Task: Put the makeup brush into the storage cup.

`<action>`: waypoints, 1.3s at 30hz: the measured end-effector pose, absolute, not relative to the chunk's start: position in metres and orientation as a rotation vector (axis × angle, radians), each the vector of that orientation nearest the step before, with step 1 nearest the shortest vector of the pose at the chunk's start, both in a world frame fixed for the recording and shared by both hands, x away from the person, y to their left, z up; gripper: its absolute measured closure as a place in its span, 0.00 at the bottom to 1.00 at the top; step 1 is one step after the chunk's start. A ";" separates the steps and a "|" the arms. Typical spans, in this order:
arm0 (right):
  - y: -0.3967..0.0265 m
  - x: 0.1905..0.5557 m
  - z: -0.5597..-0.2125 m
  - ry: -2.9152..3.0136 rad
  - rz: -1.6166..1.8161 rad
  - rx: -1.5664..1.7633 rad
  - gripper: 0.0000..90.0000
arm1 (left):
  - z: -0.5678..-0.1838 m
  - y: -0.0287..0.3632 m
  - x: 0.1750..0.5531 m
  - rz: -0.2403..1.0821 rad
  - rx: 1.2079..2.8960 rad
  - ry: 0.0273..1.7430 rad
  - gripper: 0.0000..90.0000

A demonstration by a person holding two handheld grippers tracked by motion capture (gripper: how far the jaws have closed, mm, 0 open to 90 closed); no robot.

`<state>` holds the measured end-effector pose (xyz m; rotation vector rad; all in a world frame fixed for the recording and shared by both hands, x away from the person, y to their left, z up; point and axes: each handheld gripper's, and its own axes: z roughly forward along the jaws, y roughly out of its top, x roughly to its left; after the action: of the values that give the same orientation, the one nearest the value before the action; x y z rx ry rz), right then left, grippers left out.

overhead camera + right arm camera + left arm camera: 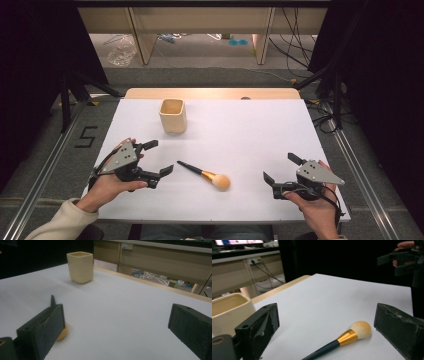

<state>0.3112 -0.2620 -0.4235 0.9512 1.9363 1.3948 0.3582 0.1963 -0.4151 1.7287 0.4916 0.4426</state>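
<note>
A makeup brush (205, 175) with a dark handle, gold ferrule and pale round head lies flat on the white table (240, 135), near the front middle. A cream square cup (173, 115) stands upright further back. My left gripper (159, 157) is open just left of the brush handle's tip, jaws pointing right, nothing between them. In the left gripper view the brush (347, 338) lies between the spread jaws, untouched, with the cup (229, 310) at the left. My right gripper (282, 169) is open at the front right, apart from the brush. Its own view shows the cup (80, 267) and a bit of the brush head (62, 333) behind the left jaw.
The table's wooden back edge (210, 93) runs behind the cup. Black curtains and stands flank both sides, with cables on the floor at the right (325, 120). A wide stretch of white surface lies between the cup and my right gripper.
</note>
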 end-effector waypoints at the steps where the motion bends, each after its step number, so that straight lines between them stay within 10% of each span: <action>1: -0.262 0.311 -0.424 1.936 1.395 0.956 0.02 | -0.415 0.193 0.361 0.437 1.746 0.477 0.06; 39: -0.265 0.313 -0.425 1.945 1.399 0.966 0.04 | -0.446 0.101 0.421 0.189 2.209 0.215 0.17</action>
<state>0.3133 -0.2647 -0.4254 0.9659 1.9455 1.3992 0.4211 0.1009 -0.4458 2.2090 0.2151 0.1895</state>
